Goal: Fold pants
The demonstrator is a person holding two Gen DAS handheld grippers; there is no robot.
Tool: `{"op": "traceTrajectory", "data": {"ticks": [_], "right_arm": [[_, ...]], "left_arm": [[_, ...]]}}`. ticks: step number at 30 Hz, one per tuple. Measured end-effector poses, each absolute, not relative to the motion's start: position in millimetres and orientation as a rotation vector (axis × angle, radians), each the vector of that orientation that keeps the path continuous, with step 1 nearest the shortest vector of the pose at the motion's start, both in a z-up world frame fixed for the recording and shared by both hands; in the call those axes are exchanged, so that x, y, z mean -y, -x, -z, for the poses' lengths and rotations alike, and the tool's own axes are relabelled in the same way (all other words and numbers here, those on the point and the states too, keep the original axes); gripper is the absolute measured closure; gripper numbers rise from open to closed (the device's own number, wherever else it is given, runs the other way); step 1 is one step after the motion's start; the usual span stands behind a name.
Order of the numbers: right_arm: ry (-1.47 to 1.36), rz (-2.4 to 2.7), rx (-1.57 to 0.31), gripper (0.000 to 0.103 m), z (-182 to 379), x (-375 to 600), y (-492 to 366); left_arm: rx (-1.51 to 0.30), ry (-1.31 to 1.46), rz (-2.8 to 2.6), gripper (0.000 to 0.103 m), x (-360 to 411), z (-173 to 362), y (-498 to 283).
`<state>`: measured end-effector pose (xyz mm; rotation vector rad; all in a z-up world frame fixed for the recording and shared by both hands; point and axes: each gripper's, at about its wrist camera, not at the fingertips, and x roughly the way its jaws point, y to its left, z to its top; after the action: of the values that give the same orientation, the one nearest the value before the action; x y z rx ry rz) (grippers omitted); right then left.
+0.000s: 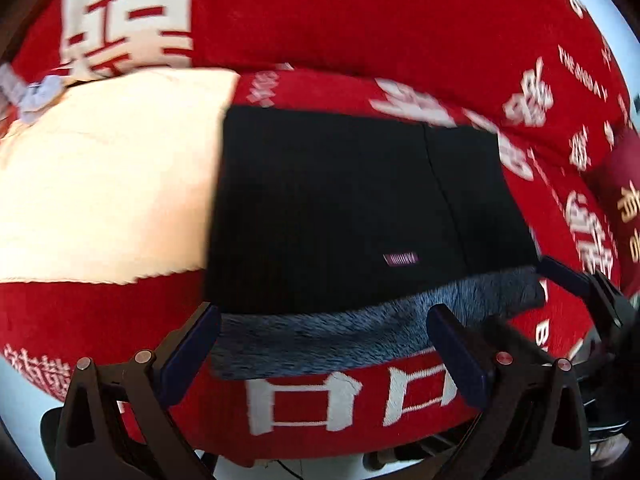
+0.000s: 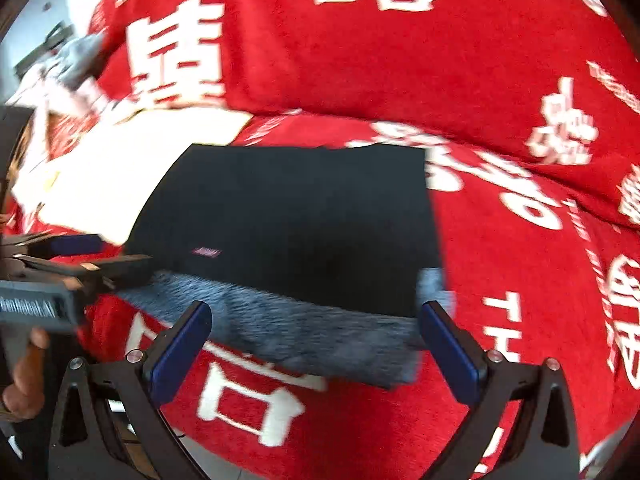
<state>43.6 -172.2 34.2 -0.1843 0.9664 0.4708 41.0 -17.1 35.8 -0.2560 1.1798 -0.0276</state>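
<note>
The black pants lie folded into a flat rectangle on a red blanket printed with large white characters. A grey fleece lining shows as a band along the near edge of the fold, and a small pink label sits on the black face just above that band. A seam runs down the right portion of the fabric.

The left gripper hovers at the near edge with its jaws spread wide, one finger at each end of the fleece band; nothing is pinched between them. The right gripper is likewise spread, its blue-padded fingers framing the same fleece edge without closing on it.

A cream-white patch of cloth lies just beside the left edge of the pants, touching or slightly under them. In the right wrist view, the other gripper and the hand holding it occupy the left margin, near the left corner of the pants. Both views are motion-blurred.
</note>
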Motion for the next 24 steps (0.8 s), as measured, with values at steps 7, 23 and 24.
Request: {"op": "traceTrajectory", "data": {"ticks": [7, 23, 24], "right_arm": [[0.282, -0.447, -0.959, 0.0, -47.0, 168.3, -32.9], [0.289, -0.198, -0.965, 0.0, -65.6, 173.6, -22.7], [0.286, -0.197, -0.969, 0.0, -64.3, 173.8, -23.6]], "left_arm": [[-1.186, 0.198, 0.0, 0.0, 23.7, -38.8, -34.1], [-1.118, 0.13, -0.146, 0.0, 29.9, -67.9, -15.9], [-1.12, 0.138, -0.152, 0.0, 28.5, -67.8, -15.5]]}}
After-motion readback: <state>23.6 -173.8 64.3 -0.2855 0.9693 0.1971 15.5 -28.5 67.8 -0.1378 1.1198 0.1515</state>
